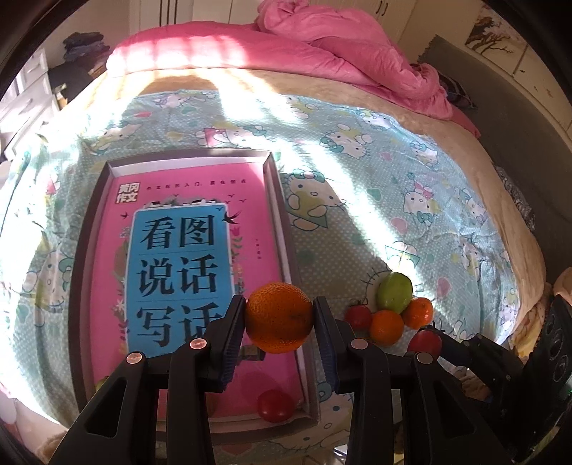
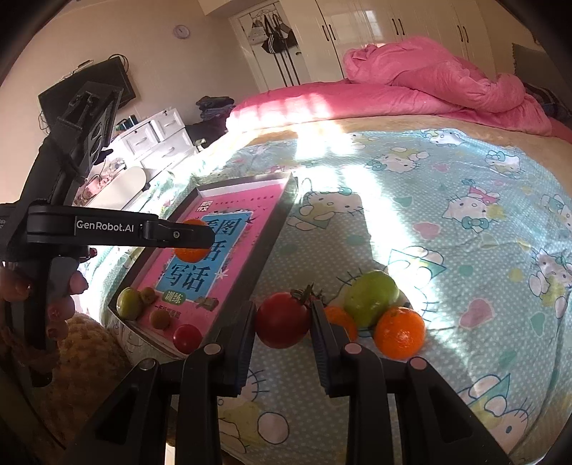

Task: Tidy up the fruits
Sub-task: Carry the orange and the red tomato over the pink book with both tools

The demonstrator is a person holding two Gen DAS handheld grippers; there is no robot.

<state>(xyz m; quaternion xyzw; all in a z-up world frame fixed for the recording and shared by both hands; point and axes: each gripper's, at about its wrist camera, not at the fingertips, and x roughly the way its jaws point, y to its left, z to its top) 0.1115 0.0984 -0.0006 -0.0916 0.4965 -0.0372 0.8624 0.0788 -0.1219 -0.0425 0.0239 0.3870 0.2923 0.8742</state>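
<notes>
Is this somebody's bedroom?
Most likely a bedroom, yes: the fruit lies on a bed with a cartoon-cat sheet, a rumpled pink quilt sits behind, and tall wardrobe doors line the wall.

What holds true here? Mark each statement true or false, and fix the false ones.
1. The left tool is clamped on an orange. True.
2. The right tool is empty. False: it grips a red tomato.
3. A pink book lies in the tray. True.
4. The green fruit on the sheet sits alone. False: two oranges touch it.
5. The tray holds no fruit. False: a cherry tomato and small green fruits sit at its near end.
</notes>
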